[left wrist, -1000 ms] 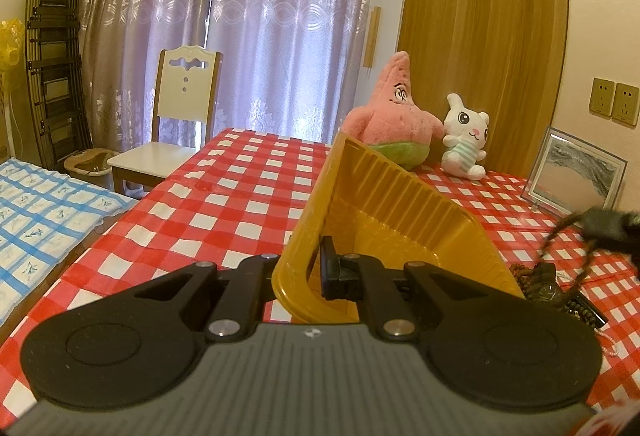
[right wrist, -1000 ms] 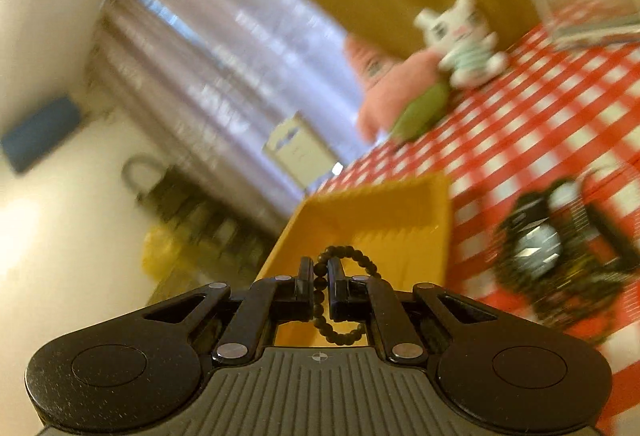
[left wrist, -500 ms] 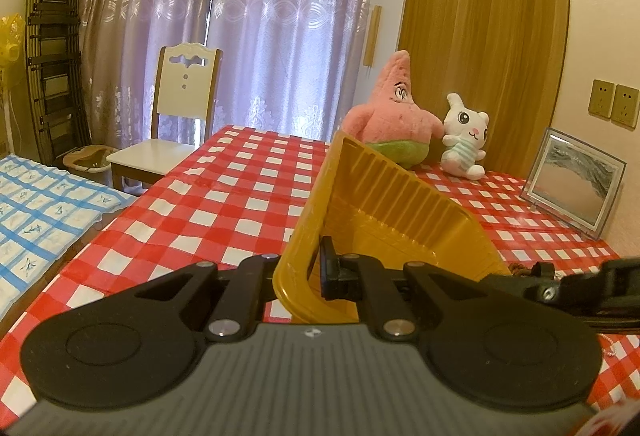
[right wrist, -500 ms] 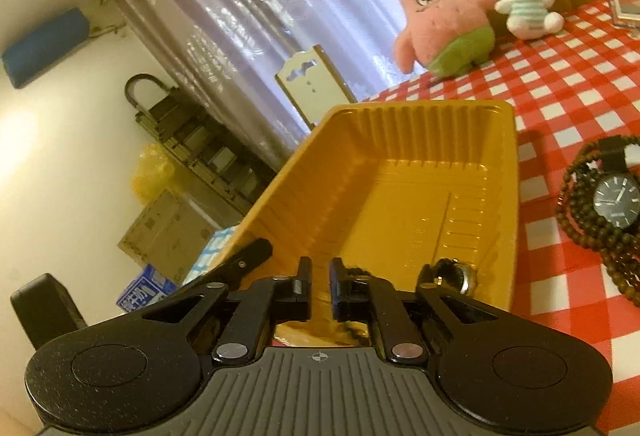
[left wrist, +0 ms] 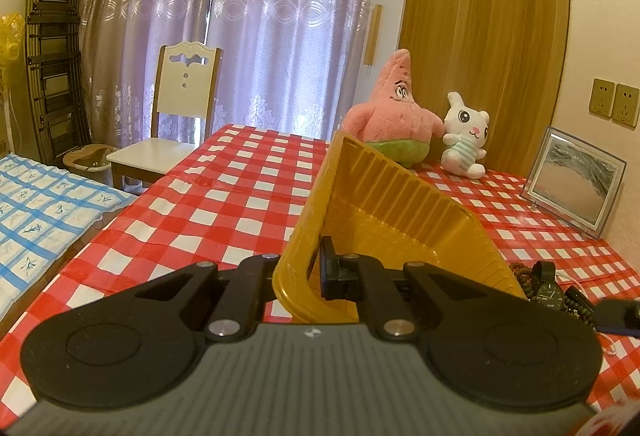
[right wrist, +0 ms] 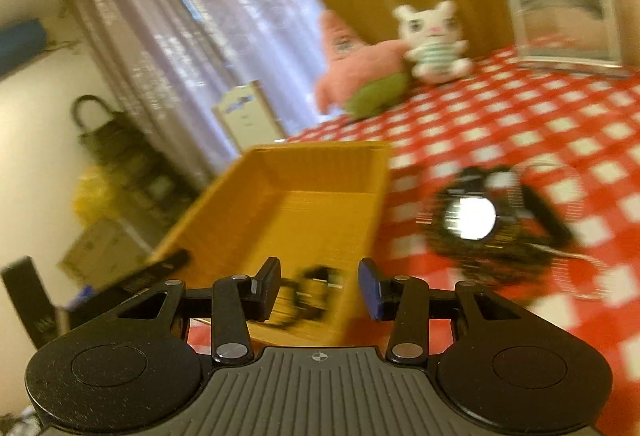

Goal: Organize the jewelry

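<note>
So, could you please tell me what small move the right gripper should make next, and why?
Probably swing the right gripper over to the watch in the bead pile beside the yellow tray. Its fingers have just been opening and grip nothing, a dark beaded piece already lies in the tray, and the left gripper holds the tray's wall tilted.

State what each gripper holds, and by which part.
Left gripper holds the yellow tray by its near rim, tilting it. Right gripper, jaws just opened, holds nothing.
</note>
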`<state>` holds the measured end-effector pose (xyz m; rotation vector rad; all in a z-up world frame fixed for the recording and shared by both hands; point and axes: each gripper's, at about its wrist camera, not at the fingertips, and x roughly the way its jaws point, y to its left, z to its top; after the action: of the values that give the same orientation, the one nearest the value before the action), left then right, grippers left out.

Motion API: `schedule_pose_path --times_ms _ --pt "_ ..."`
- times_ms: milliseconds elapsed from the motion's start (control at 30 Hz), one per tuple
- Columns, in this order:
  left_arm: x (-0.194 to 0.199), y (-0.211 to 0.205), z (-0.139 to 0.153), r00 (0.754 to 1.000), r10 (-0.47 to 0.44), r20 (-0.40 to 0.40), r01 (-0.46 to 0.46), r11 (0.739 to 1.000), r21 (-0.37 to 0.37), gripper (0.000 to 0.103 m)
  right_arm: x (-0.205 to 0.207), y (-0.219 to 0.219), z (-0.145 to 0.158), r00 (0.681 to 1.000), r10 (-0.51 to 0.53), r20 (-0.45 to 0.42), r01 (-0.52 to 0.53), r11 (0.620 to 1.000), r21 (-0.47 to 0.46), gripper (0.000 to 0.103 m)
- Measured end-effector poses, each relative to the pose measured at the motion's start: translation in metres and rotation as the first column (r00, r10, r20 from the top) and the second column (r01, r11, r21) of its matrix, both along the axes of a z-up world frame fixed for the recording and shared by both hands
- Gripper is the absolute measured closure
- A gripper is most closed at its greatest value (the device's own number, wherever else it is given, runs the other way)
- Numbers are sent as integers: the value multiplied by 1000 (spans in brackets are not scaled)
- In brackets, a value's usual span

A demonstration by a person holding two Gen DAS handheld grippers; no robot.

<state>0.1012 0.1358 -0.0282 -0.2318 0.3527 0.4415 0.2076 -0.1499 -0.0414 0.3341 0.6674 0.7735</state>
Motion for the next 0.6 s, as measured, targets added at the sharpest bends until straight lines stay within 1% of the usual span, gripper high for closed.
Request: schedule_pose_path --times_ms 133,300,500,600 --pt "-1 0 0 1000 0 0 0 1000 0 96 -1 -29 -9 996 -90 5 90 994 -67 59" --pt "0 0 0 1000 1 -3 -1 1000 3 96 -2 -56 -14 986 -167 10 167 978 -125 59" --pt "0 -1 0 1000 0 -3 0 1000 3 96 -5 -74 -17 978 -208 17 208 966 -156 59" --pt "0 0 0 1000 1 -3 -1 1000 2 96 -3 -74 -18 976 -219 20 219 962 -166 59"
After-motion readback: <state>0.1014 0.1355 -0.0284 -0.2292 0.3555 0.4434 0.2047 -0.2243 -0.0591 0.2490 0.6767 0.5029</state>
